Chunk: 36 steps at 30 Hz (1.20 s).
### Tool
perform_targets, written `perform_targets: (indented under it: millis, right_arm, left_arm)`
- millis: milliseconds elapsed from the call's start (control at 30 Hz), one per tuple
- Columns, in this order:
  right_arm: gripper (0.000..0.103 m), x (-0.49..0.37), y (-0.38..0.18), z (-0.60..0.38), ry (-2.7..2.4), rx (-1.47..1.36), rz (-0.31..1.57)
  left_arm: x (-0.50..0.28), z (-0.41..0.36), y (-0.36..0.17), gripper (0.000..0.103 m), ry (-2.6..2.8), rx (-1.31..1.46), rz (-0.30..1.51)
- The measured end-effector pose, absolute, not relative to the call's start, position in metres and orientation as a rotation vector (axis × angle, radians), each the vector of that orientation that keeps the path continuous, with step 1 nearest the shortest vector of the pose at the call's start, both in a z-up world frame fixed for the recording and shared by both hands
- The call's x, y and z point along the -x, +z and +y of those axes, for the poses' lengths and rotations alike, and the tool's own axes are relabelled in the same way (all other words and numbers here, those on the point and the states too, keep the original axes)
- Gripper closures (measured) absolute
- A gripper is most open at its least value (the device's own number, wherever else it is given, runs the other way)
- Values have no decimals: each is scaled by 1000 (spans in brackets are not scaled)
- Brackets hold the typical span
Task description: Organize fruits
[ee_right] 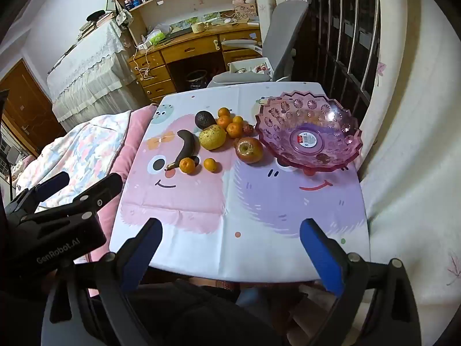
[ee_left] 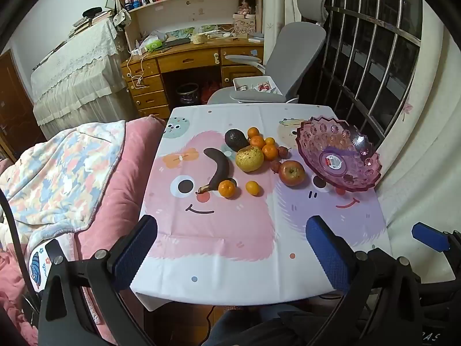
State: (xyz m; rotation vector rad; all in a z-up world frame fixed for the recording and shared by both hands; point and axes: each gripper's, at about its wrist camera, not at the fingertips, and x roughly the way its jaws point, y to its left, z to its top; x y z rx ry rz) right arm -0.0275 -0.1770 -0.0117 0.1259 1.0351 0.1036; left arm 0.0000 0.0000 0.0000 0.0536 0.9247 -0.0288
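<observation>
Hovering above the near edge of the table, the left gripper is held with its blue-padded jaws spread wide and nothing between them; the right gripper is held just beside it, likewise spread wide and empty, both tilted down toward the cloth. A cartoon-printed tablecloth in pink and purple is spread over the table. Well beyond the jaws, the fruits are gathered near the middle and far part of the cloth. A blackened banana is laid curved, with a small orange touching it near its stem end and another orange just beside that. A yellow pear is seen behind them, a dark avocado behind the pear, and a cluster of small oranges to the right of the avocado. A red apple is placed just beside a pink scalloped bowl, which is empty of fruit and stands on the right part of the cloth. A grey office chair and a wooden desk are seen beyond the table.
</observation>
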Motion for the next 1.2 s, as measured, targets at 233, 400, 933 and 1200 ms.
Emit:
perform_targets:
  millis: [233, 400, 933, 1200]
  right_arm:
    - [6, 26, -12, -177, 103, -126, 1039]
    - [6, 26, -12, -178, 102, -126, 1040]
    - [6, 26, -14, -181, 98, -139, 1052]
    - [6, 25, -14, -183, 100, -142, 1057]
  left_arm:
    - [0, 0, 0, 1, -31, -52, 923]
    - [0, 0, 0, 1, -31, -51, 923]
    - [1, 2, 1, 1, -34, -48, 929]
    - [5, 1, -8, 1, -33, -35, 941]
